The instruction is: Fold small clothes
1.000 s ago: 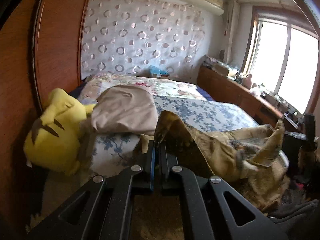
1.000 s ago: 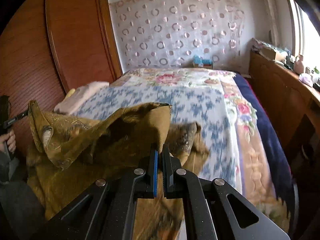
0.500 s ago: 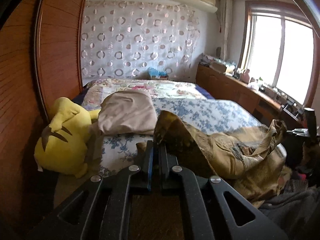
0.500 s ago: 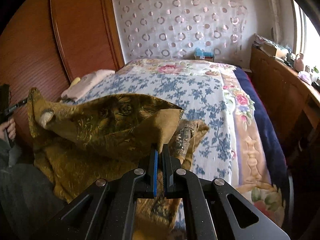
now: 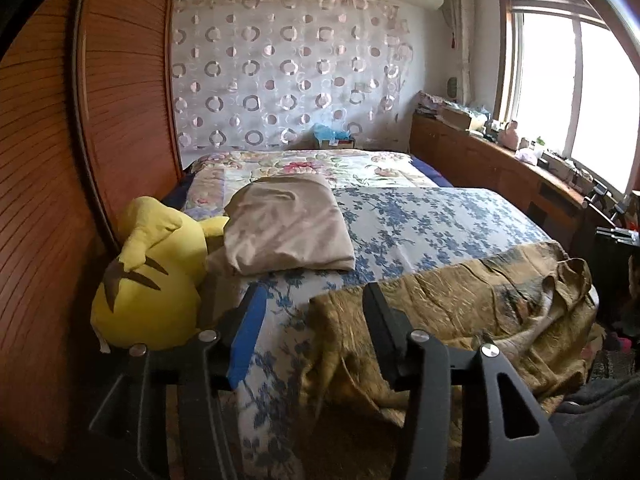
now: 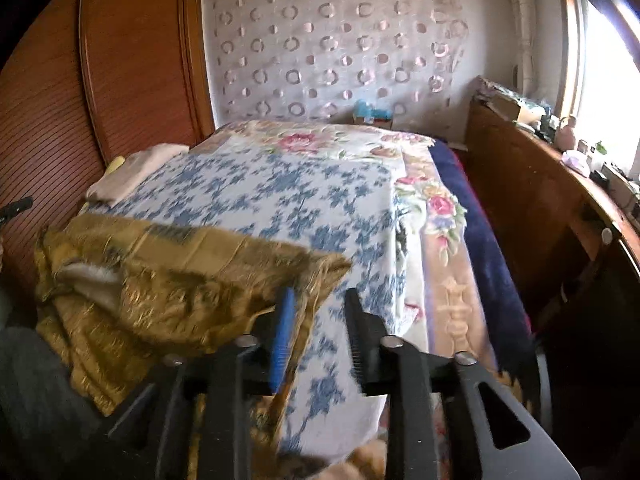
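Note:
A golden-brown patterned garment (image 5: 460, 304) lies spread across the near end of the bed and hangs over its edge; it also shows in the right wrist view (image 6: 180, 280), rumpled at its left end. My left gripper (image 5: 314, 296) is open and empty, just above the garment's left corner. My right gripper (image 6: 320, 304) is open and empty, at the garment's right corner.
The bed (image 5: 420, 220) has a blue-flowered sheet. A folded beige cloth (image 5: 284, 224) and a yellow plush toy (image 5: 148, 276) lie at its left side by the wooden wardrobe (image 5: 60, 160). A wooden cabinet (image 6: 540, 200) with clutter runs along the right under the window.
Both grippers held the garment's corners raised, then opened and let go. The garment now lies flat along the bed's near edge.

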Demonstrator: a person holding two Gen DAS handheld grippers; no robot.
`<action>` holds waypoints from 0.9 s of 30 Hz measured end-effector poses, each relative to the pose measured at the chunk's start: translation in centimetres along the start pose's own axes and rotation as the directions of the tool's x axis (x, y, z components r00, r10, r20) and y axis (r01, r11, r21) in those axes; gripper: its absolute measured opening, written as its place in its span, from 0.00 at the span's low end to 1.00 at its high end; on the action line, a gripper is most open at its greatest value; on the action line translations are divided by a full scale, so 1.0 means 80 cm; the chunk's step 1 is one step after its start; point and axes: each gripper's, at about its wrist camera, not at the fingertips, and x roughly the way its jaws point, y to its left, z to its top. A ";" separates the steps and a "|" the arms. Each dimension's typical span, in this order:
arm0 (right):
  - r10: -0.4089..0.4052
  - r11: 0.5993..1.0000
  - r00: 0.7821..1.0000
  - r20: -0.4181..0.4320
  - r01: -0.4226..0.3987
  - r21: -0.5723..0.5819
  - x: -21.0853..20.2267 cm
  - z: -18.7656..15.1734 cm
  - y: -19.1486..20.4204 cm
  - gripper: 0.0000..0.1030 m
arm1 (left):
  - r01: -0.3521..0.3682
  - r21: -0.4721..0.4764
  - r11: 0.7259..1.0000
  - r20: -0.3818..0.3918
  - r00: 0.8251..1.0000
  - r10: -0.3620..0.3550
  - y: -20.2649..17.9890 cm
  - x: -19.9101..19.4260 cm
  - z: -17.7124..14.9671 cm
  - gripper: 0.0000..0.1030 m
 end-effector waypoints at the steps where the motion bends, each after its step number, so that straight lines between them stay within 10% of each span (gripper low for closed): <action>1: -0.005 1.000 1.000 0.003 0.005 0.001 0.005 0.005 0.001 0.38 | 0.004 0.003 1.000 -0.005 1.000 -0.004 0.001 0.007 0.003 0.54; 27: -0.030 0.999 0.985 -0.172 0.035 0.024 0.170 0.007 0.003 0.61 | 0.035 -0.021 0.999 -0.294 0.955 -0.040 0.019 0.156 -0.025 0.54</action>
